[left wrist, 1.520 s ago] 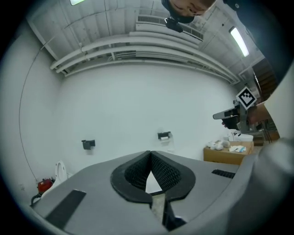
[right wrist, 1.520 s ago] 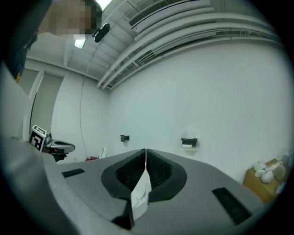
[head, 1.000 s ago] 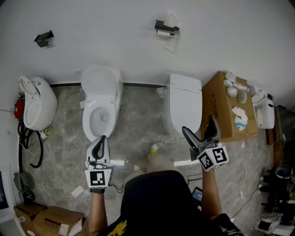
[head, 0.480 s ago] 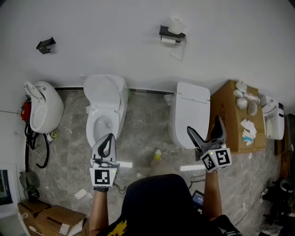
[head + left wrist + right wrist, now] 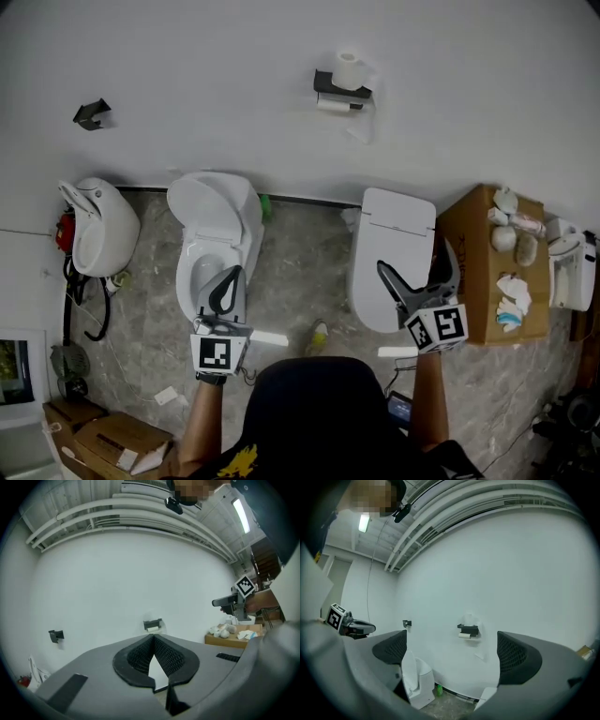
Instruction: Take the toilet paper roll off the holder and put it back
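The toilet paper roll is being carried on the wall holder, far from both claws and apparently untouched. The left claw is being held pressed together, empty. The right claw is being held spread, empty, pointed toward the holder. Removal and replacement are both being recorded as outstanding.

My left gripper and right gripper are grey with black pads and white marker cubes, and my black top has a yellow print at the lower edge.
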Available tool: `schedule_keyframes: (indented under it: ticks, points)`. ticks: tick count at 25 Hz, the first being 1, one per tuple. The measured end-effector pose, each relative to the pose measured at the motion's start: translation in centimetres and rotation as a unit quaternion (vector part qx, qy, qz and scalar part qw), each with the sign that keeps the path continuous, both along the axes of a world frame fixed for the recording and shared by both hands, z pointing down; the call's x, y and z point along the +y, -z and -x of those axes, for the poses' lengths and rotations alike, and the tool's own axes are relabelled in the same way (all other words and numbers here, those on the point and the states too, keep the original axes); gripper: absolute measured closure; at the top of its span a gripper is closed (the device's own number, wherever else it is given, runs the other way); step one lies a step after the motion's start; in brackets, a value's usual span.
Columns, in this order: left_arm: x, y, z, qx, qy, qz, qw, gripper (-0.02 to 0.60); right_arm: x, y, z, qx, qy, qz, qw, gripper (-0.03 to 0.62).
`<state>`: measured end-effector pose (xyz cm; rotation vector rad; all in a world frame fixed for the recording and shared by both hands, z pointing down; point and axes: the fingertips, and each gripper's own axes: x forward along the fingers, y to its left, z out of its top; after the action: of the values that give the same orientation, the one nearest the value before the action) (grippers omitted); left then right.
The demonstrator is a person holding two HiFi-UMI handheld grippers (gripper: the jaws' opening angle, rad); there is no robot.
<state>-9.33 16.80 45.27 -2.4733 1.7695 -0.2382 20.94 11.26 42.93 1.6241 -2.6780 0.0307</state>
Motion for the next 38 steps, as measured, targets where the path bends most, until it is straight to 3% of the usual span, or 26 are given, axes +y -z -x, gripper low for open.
schedule_keyframes:
  ticks: [10, 17, 24, 38]
  points:
    - [-5.5, 0.8, -3.9, -0.036, 0.002, 0.011, 0.9993, 0.565, -7.2, -1.4, -2.7, -0.034, 0.019, 0.009, 0.999, 0.031]
    - [-9.8, 0.2, -4.0, -0.018, -0.004, 0.006, 0.9998, 0.565, -11.4, -1.8, -1.3, -0.026, 0.025, 0.008, 0.999, 0.033]
    - [-17.1, -0.6, -2.3, -0.002, -0.027, -0.001, 0.9996, 0.565, -17.1, -1.6, 0.3, -0.016, 0.002, 0.011, 1.000, 0.033]
    - [-32.9, 1.7, 3.3, 0.021, -0.072, -0.025, 0.9969, 0.565, -33.9, 1.1, 6.3, 0.010, -0.040, 0.005, 0.999, 0.033]
